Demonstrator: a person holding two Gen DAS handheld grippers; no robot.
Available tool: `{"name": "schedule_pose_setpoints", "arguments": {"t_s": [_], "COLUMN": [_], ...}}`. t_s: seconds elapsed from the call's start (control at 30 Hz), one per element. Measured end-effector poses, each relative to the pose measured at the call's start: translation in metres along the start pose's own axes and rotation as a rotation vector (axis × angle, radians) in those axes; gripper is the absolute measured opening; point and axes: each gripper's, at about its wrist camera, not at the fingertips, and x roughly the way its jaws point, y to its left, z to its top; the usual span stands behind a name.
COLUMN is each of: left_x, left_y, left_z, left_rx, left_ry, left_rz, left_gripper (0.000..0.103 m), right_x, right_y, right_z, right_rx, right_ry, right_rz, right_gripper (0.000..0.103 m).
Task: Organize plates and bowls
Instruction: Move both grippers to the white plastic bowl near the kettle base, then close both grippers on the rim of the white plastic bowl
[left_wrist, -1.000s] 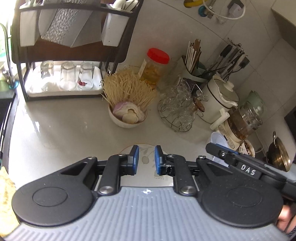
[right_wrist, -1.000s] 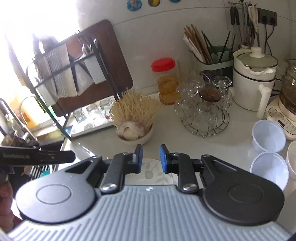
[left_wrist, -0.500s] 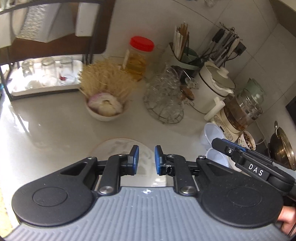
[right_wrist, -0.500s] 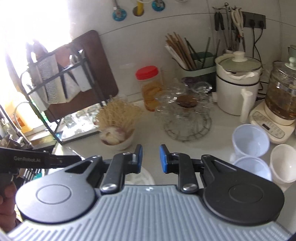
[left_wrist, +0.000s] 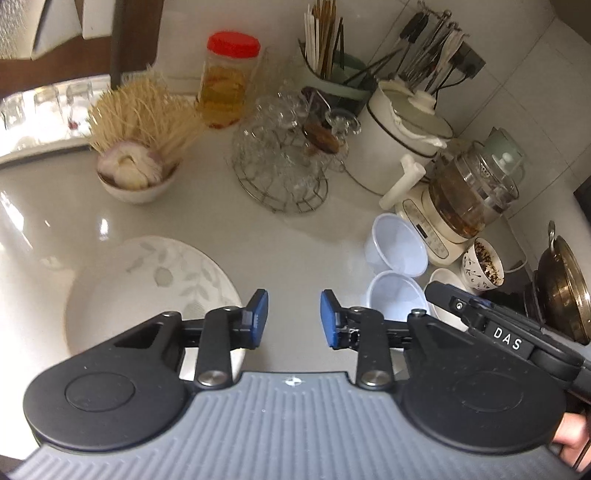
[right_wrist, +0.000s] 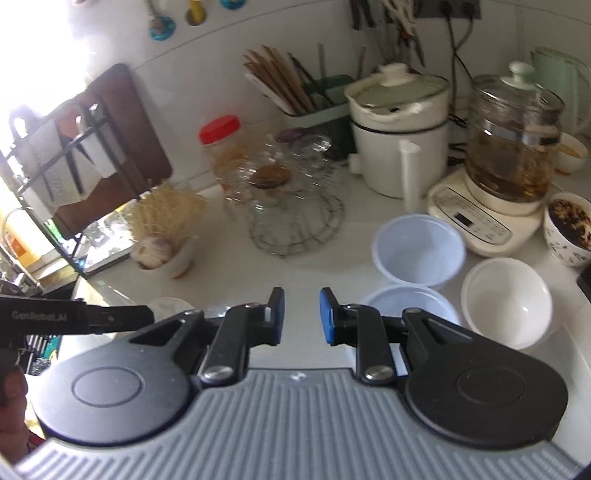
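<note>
A white plate with a grey leaf pattern (left_wrist: 147, 284) lies on the counter, left of my left gripper (left_wrist: 294, 318), which is open and empty above the counter. Two translucent plastic bowls (left_wrist: 399, 249) (left_wrist: 393, 295) sit to its right. In the right wrist view my right gripper (right_wrist: 301, 315) is open and empty, just left of the near plastic bowl (right_wrist: 406, 302). The far plastic bowl (right_wrist: 417, 253) and a white ceramic bowl (right_wrist: 506, 299) lie to the right. The plate's edge (right_wrist: 166, 306) shows behind the left finger.
A bowl of garlic and noodles (left_wrist: 136, 162), a wire rack of glasses (left_wrist: 284, 166), a red-lidded jar (left_wrist: 227, 81), a white pot (left_wrist: 402, 140), a glass kettle (left_wrist: 469, 192) and a patterned cup (left_wrist: 482, 267) crowd the back. The dish rack (right_wrist: 66, 162) stands left.
Both grippers have opened from nearly shut. Both views have swung to the right, toward the plastic bowls; the plate now lies left of the left gripper.
</note>
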Motion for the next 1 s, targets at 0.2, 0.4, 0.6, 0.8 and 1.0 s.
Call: {"name": "schedule_pose_setpoints", "arguments": {"t_s": [0.2, 0.4, 0.6, 0.8, 1.0], "left_x": [0.032, 0.052, 0.081, 0.110, 0.138], "left_y": [-0.027, -0.052, -0.072, -0.088, -0.090], "left_z": [-0.006, -0.006, -0.010, -0.014, -0.018], "left_rx": [-0.006, -0.022, -0.016, -0.029, -0.042], "left_ry": [0.035, 0.040, 0.091, 0.139, 0.156], "left_rz": [0.003, -0.007, -0.009, 0.002, 0.036], "left_gripper": [0.045, 0.048, 0.048, 0.047, 0.046], "right_x": [-0.001, -0.004, -0.001, 0.020, 0.045], "right_y": [-0.043, -0.077, -0.108, -0.122, -0.131], "right_z": [-0.008, -0.018, -0.026, -0.029, -0.037], "right_rx": [0.073, 0.136, 0.225, 0.250, 0.272], "right_ry": [0.032, 0.071, 0.079, 0.129, 0.148], "right_rz": [-0.001, -0.008, 0.042, 0.056, 0.024], "right_gripper": [0.067, 0.066, 0.066, 0.055, 0.041]}}
